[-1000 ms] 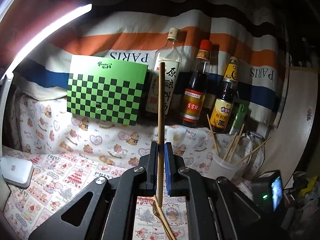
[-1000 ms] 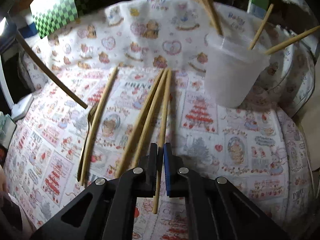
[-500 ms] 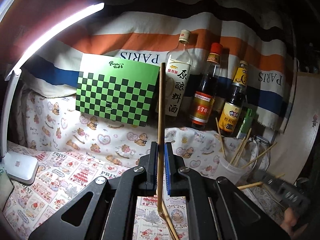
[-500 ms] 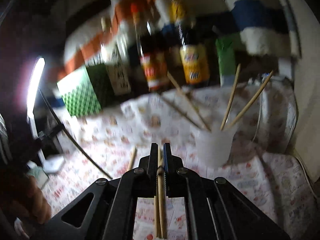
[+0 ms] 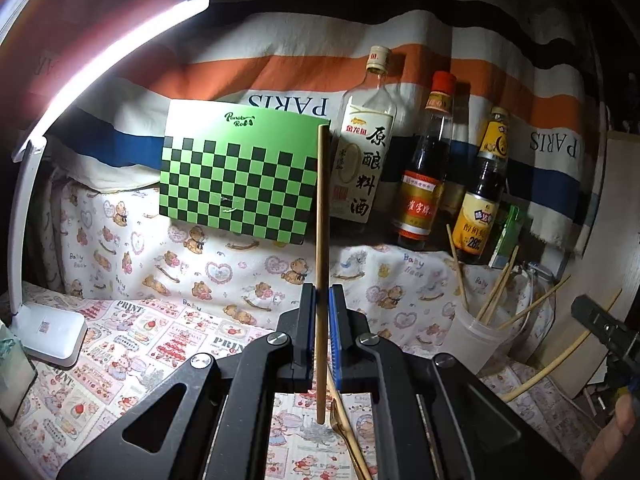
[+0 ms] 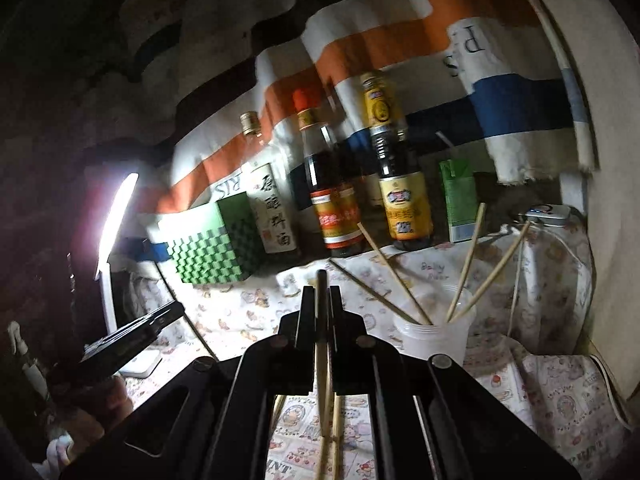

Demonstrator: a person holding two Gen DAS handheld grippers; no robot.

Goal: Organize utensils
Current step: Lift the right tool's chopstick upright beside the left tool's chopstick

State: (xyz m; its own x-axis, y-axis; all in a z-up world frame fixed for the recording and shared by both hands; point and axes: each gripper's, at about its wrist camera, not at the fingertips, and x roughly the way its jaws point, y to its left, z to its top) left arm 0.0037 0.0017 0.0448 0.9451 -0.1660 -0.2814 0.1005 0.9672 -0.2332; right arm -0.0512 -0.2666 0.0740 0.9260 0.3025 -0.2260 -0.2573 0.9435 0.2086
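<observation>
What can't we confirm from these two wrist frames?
- Left wrist: the lower end of the fork is cut off by the frame edge and the left gripper.
- Right wrist: the right gripper hides the middle of its chopstick.
- Both views: the cup is translucent; its bottom is unreadable.

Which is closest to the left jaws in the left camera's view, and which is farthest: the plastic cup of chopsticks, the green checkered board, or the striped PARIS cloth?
1. Plastic cup: on the printed tablecloth, to the right of the left gripper.
2. Green checkered board: propped upright farther back, left of centre.
3. Striped PARIS cloth: hanging behind the board, farthest.
</observation>
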